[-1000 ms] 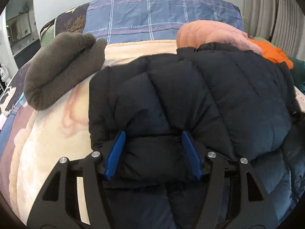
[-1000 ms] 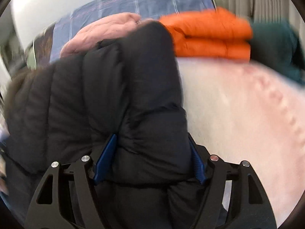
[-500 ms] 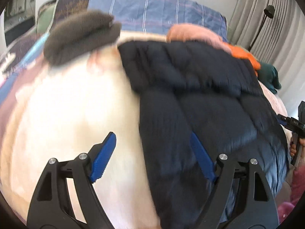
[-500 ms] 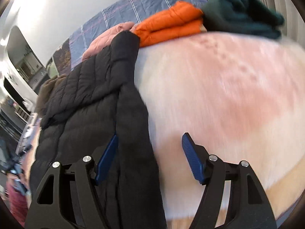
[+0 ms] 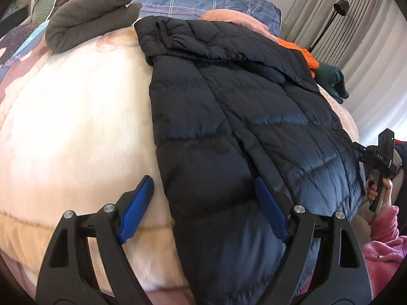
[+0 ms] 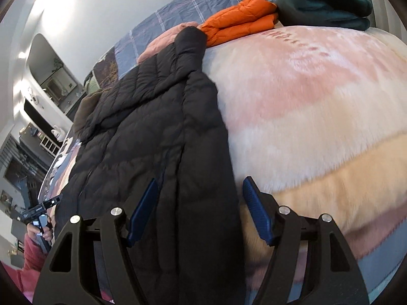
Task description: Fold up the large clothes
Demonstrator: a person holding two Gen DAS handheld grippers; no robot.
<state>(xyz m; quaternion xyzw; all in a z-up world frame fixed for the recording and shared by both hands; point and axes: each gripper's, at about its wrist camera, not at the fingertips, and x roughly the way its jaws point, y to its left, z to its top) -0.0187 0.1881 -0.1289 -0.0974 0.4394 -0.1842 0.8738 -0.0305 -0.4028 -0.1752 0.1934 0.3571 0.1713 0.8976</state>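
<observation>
Lying lengthwise along the cream blanket: black puffer jacket, its left hem edge passing between the left gripper, just opened wide, pads not pressing. Right gripper gaping, released, straddling the jacket's right edge.

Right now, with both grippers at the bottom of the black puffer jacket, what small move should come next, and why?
Probably close both on the hem. The left gripper, whose jaws just opened, and the right gripper each straddle a side edge of the black puffer jacket, pads not pressing, sleeves already folded in.
</observation>
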